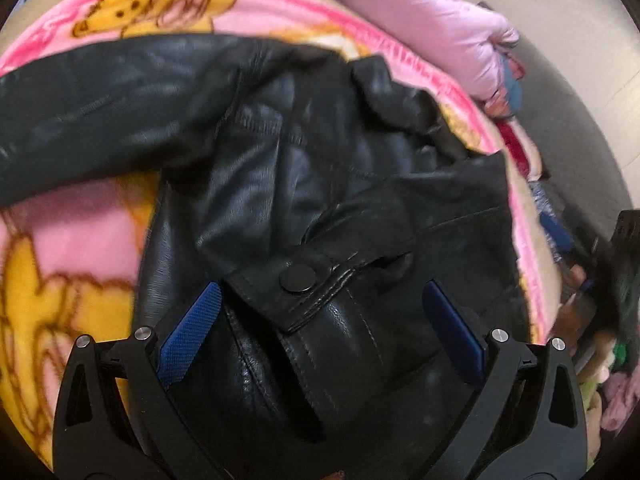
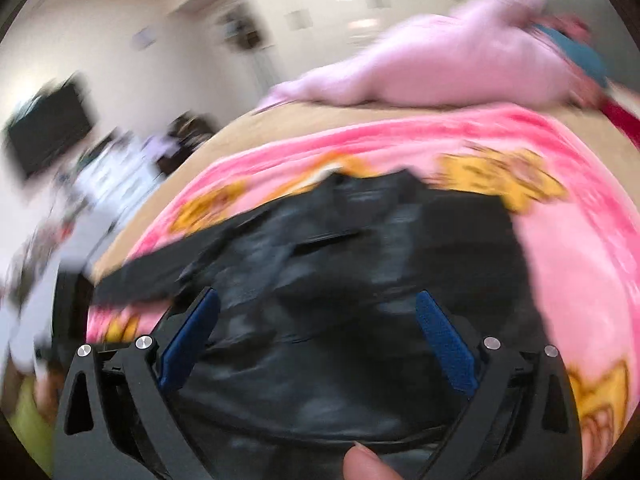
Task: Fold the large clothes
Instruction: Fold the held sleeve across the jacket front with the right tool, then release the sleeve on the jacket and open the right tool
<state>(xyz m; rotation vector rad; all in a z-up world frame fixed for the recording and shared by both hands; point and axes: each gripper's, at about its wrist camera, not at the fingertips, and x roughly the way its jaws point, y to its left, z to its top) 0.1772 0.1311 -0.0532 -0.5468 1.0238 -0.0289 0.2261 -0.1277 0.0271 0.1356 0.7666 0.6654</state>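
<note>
We have a black leather jacket [image 1: 320, 184] lying on a pink fleece blanket printed with yellow cartoon bears [image 1: 60, 240], and we take the jacket as our landmark. One sleeve [image 1: 100, 100] stretches away from its body toward the left of the left wrist view, while the other sleeve is folded across the body so that its cuff with a round black snap button [image 1: 297, 277] rests on top. We judge that sleeve was laid inward to narrow the jacket for folding; the outstretched one likely has yet to follow.

Our left gripper [image 1: 322, 308] hangs just above the snap cuff, its blue-padded fingers [image 1: 192, 336] spread wide either side of the cuff and holding nothing. Our right gripper [image 2: 318, 320] hovers over the jacket's near edge, fingers likewise apart and empty; that view is heavily blurred, so we cannot say whether it touches the leather. A fingertip [image 2: 366, 462] of the holding hand shows at the bottom of that view.

Beneath the blanket is a tan bed surface [image 2: 280, 128]. Beyond the jacket's far side lies a pale pink puffy garment [image 1: 420, 20], with more mixed clothing [image 1: 520, 152] heaped beside it. Well beyond the jacket, past the bed, the room has pale walls [image 2: 100, 20] and a dark wall-mounted screen [image 2: 48, 128].
</note>
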